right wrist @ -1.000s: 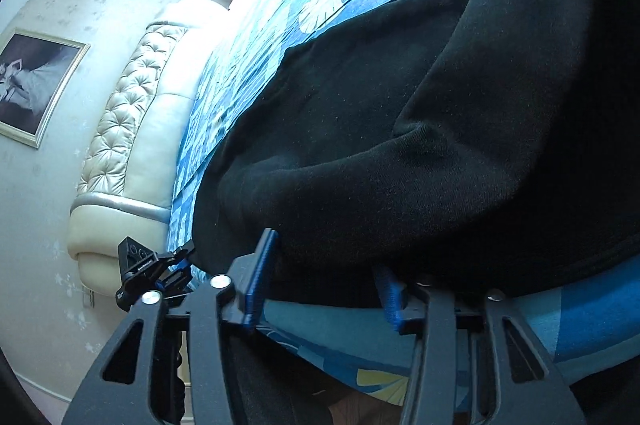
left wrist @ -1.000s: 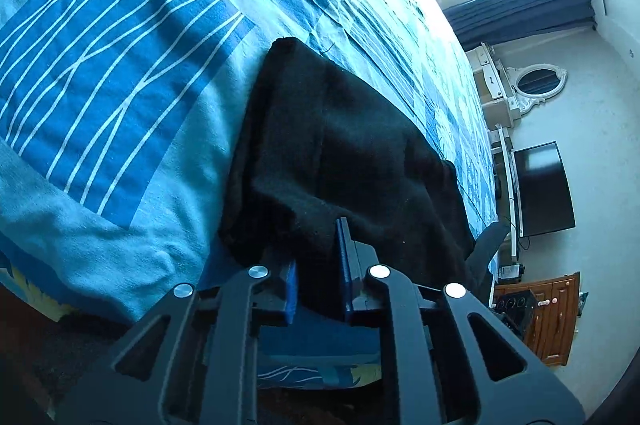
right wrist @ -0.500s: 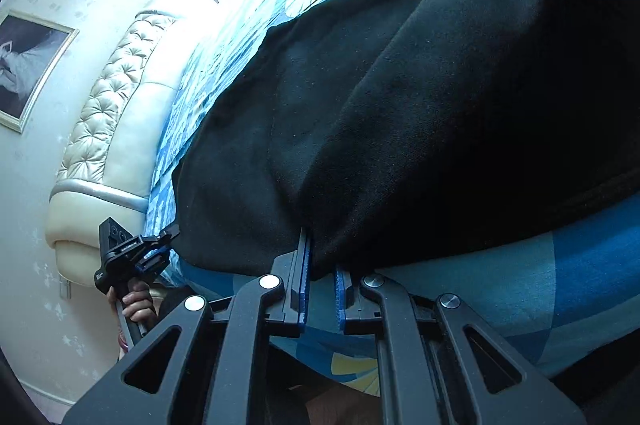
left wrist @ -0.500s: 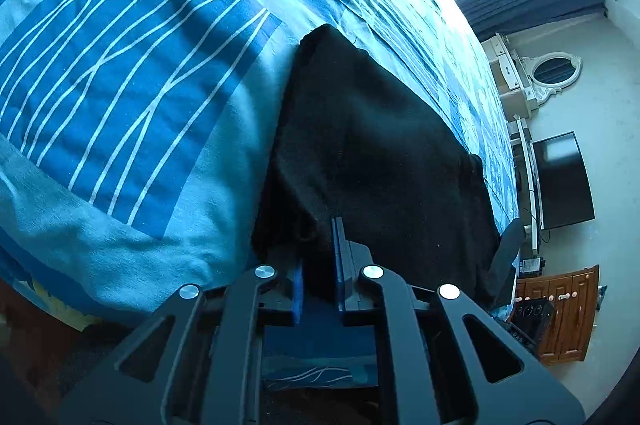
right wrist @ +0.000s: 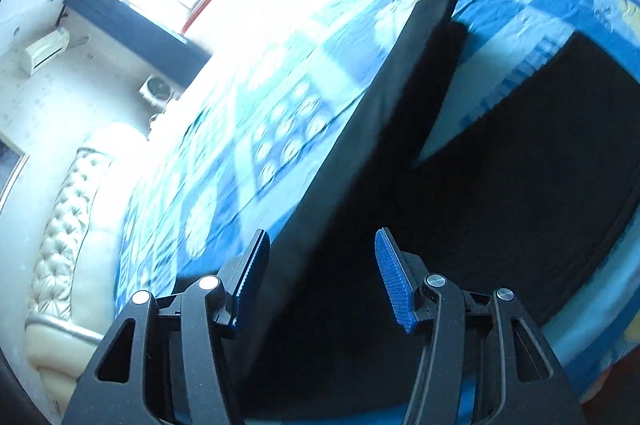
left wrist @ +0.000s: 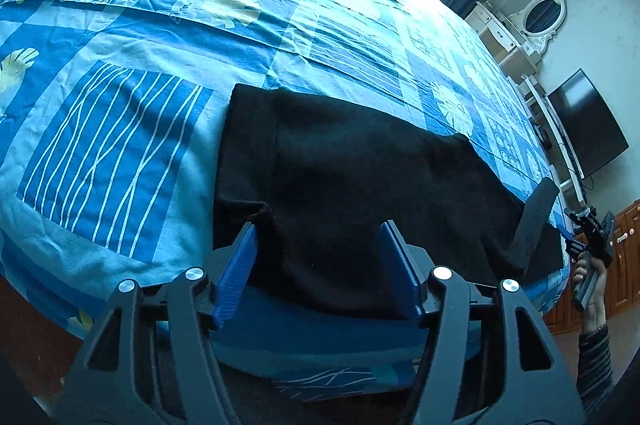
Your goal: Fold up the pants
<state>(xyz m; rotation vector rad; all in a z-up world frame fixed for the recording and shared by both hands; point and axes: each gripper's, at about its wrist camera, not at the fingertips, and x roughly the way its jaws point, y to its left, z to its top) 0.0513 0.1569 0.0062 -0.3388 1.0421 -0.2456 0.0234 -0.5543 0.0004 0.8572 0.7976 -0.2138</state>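
The black pants (left wrist: 360, 177) lie folded along the near edge of the bed. My left gripper (left wrist: 318, 265) is open, its blue pads either side of the pants' near edge, holding nothing. In the right wrist view the pants (right wrist: 520, 193) spread dark across the right half, with one flap (right wrist: 372, 129) standing up at an angle. My right gripper (right wrist: 322, 277) is open just above the cloth. It also shows at the right edge of the left wrist view (left wrist: 588, 237), held by a hand.
The bed has a blue patterned cover (left wrist: 200, 25). A cream tufted headboard (right wrist: 60, 225) stands at the left. A dresser with an oval mirror (left wrist: 540, 13), a dark TV (left wrist: 584, 125) and a wooden cabinet (left wrist: 624, 257) stand beyond the bed's right side.
Both grippers were shut on the pants' near edge half a second ago and are now open. Both have pulled back and up, and the pants lie flatter on the bed.
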